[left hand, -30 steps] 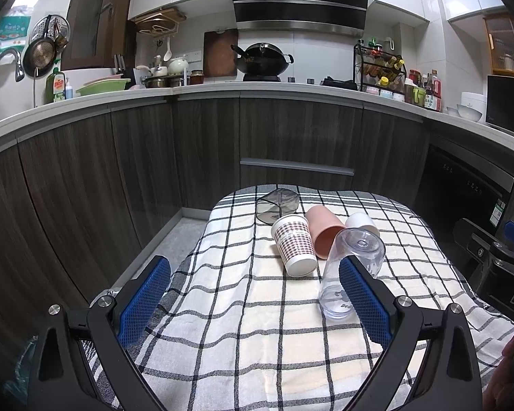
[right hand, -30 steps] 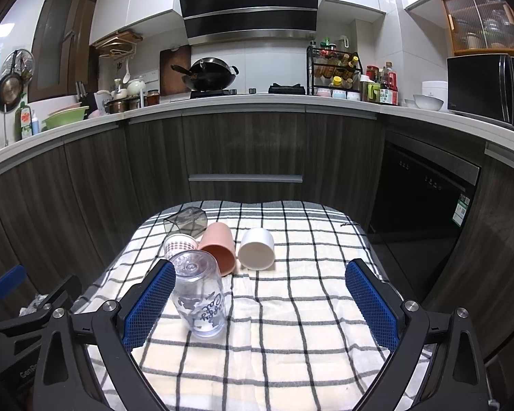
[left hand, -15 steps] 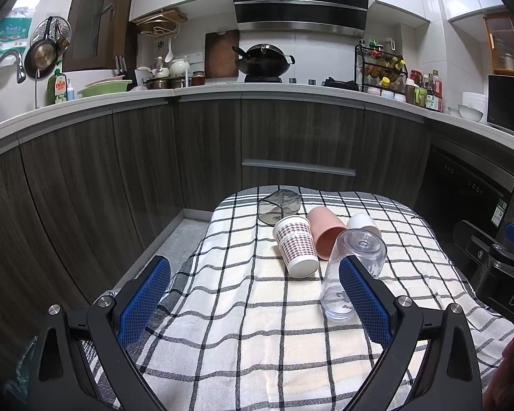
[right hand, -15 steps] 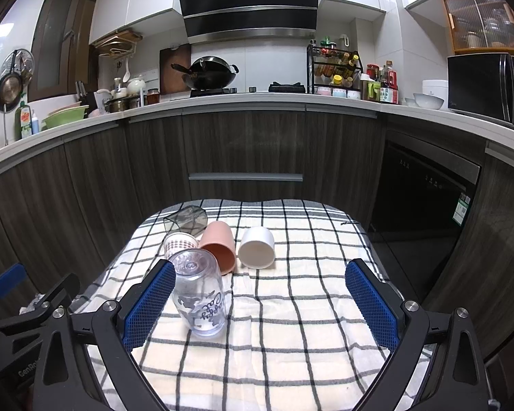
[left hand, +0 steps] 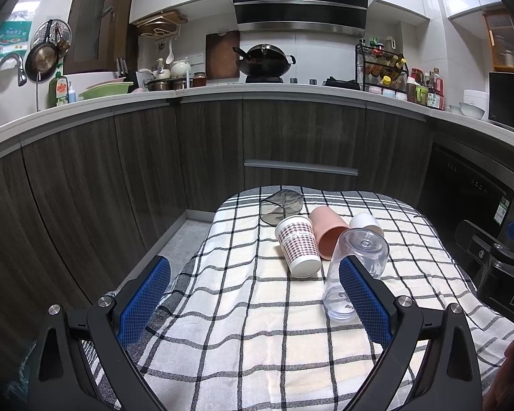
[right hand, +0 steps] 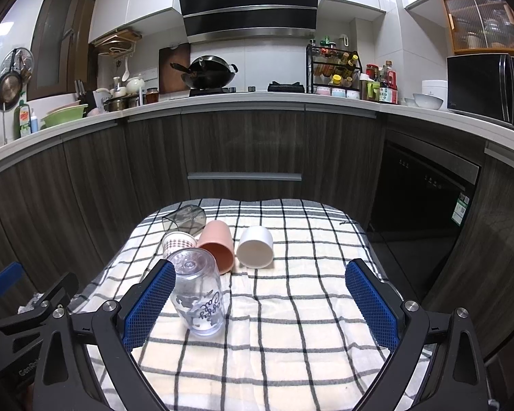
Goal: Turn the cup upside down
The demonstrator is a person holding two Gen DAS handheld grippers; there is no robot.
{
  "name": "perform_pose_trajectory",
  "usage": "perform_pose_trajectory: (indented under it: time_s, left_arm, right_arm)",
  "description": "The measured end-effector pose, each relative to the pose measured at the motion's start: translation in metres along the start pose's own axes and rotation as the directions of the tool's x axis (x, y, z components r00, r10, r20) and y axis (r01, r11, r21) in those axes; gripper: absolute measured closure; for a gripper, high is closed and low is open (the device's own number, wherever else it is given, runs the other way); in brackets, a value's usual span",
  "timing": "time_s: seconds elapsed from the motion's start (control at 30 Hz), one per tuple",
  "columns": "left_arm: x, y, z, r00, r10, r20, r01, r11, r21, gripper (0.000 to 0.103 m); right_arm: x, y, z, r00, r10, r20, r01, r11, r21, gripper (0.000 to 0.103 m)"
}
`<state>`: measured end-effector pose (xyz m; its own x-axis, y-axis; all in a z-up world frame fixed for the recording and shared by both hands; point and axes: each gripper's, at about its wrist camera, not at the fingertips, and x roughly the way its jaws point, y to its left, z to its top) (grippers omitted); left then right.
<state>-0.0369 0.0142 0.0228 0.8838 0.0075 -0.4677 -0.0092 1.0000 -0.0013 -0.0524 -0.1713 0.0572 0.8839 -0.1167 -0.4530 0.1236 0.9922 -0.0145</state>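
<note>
Several cups stand upside down on a checked cloth (left hand: 250, 308): a clear glass with lettering (right hand: 198, 294) nearest, a patterned paper cup (left hand: 298, 245), a pink cup (right hand: 217, 245), a white cup (right hand: 256, 246) and a dark clear cup (right hand: 185, 219) at the back. The clear glass also shows in the left wrist view (left hand: 356, 267), just beyond the right finger. My left gripper (left hand: 253, 299) is open and empty, low over the cloth's left side. My right gripper (right hand: 258, 303) is open and empty, with the clear glass just inside its left finger.
The small table (right hand: 325, 226) stands before dark wood cabinets (right hand: 243, 157) that curve around it. A dishwasher front (right hand: 425, 205) is at the right. The counter holds a wok (right hand: 205, 75), a spice rack and a microwave (right hand: 486, 89).
Both grippers have crept very slightly forward; the cups have not moved.
</note>
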Motion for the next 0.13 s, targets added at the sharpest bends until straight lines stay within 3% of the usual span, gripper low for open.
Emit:
perform_pose_trajectory:
  time_s: [0.13]
  left_arm:
    - [0.0016,0.0003,0.0014,1.000,-0.012,-0.013,0.012,1.000,-0.002,0.002]
  right_arm:
    - [-0.0003,-0.0005,0.0002,1.000,0.001,-0.001,-0.001,1.000,0.001,0.003]
